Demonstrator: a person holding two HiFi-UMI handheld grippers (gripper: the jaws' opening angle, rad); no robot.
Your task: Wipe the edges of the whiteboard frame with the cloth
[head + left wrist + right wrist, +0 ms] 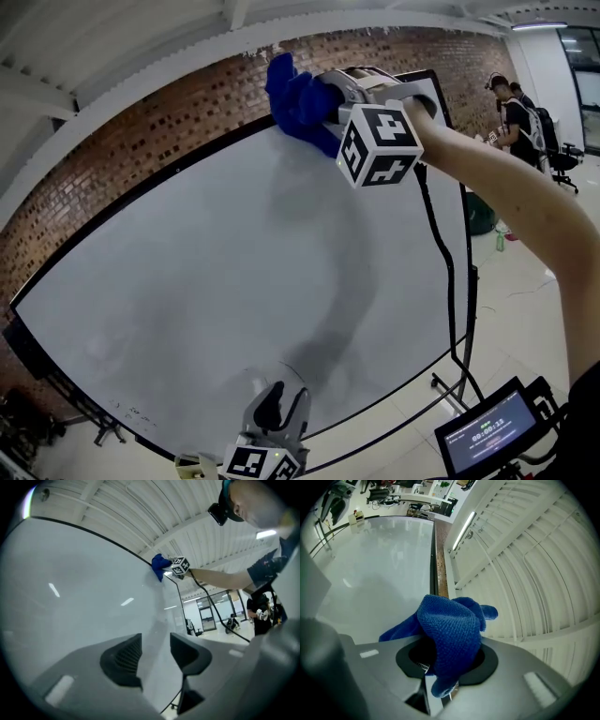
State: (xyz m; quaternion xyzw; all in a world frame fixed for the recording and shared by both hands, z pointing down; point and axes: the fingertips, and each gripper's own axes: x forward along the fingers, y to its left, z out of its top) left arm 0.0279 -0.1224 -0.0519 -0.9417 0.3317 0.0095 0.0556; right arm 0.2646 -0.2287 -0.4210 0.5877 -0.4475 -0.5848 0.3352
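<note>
A large whiteboard [234, 281] with a thin black frame [159, 173] stands before a brick wall. My right gripper [314, 98] is shut on a bunched blue cloth [295, 98] and holds it against the top edge of the frame, near the upper right corner. In the right gripper view the cloth [452, 625] fills the jaws of the right gripper [447, 656], with the frame strip [433, 555] running away ahead. My left gripper [277, 403] is low, by the board's bottom edge. In its own view the left gripper [155, 656] is open and empty, close to the board face, with the cloth [161, 565] far ahead.
A black cable [441, 253] hangs from the right gripper down across the board's right side. A small screen [487, 433] sits at the lower right. People [514, 112] and an office chair [565, 155] stand at the far right. The brick wall [141, 141] lies behind the frame.
</note>
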